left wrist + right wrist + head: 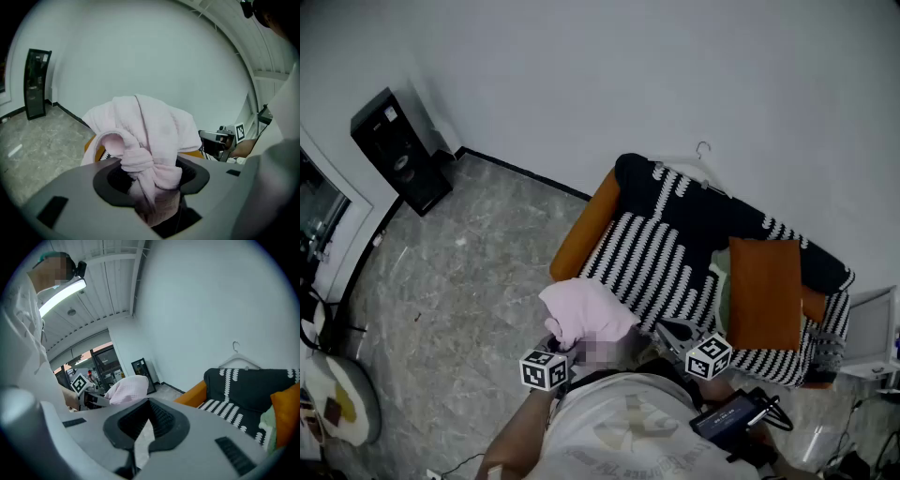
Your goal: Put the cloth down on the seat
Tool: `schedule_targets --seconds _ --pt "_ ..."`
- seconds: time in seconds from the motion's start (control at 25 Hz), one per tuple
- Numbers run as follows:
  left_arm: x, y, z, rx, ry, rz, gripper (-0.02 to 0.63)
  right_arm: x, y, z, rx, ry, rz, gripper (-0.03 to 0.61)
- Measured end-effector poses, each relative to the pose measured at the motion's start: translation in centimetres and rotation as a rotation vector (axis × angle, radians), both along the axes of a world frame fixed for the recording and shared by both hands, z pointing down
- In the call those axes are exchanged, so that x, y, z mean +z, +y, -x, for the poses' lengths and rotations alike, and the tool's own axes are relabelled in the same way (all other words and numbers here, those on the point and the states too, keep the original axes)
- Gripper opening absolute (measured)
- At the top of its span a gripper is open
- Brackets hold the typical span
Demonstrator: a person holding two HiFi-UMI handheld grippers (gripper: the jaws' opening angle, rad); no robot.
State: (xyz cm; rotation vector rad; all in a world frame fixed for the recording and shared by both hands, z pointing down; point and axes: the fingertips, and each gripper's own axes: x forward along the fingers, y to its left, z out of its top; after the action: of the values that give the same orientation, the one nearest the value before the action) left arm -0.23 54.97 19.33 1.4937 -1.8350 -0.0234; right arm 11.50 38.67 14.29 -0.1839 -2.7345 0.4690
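Left gripper clenched on the bunched pink cloth, cloth at seven o'clock corner of the striped seat, right gripper closed, empty, at four o'clock of cloth

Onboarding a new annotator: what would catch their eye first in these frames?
The pink cloth, bunched and clamped in the left hand-held gripper, sits by the near corner of the orange sofa, in the lower middle of the head view. The sofa lies under a black-and-white striped throw, with an orange cushion toward its right end. A black speaker stands by the wall at upper left.
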Motion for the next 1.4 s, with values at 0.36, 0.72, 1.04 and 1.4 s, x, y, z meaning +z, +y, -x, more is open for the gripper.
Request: schedule_targets --seconds 0.36,0.72,1.04,1.4 --pt "0.9 2.9 -0.7 -0.024 0.031 0.002 0.232 -1.0 1.3 -0.7 0.065 -0.048 0.036 0.015" --pt "0.4 2.3 -0.4 -0.003 0.024 -0.01 0.23 -0.9 0.7 -0.7 0.102 -0.025 0.014 0.015" --pt "0.5 1.4 -0.4 0.007 0.019 0.013 0.232 0.2 -0.2 -1.1 0.158 0.017 0.007 0.015" --pt "1.2 0.8 0.2 0.013 0.021 0.031 0.232 0.2 -1.9 -0.3 0.178 0.015 0.019 0.015"
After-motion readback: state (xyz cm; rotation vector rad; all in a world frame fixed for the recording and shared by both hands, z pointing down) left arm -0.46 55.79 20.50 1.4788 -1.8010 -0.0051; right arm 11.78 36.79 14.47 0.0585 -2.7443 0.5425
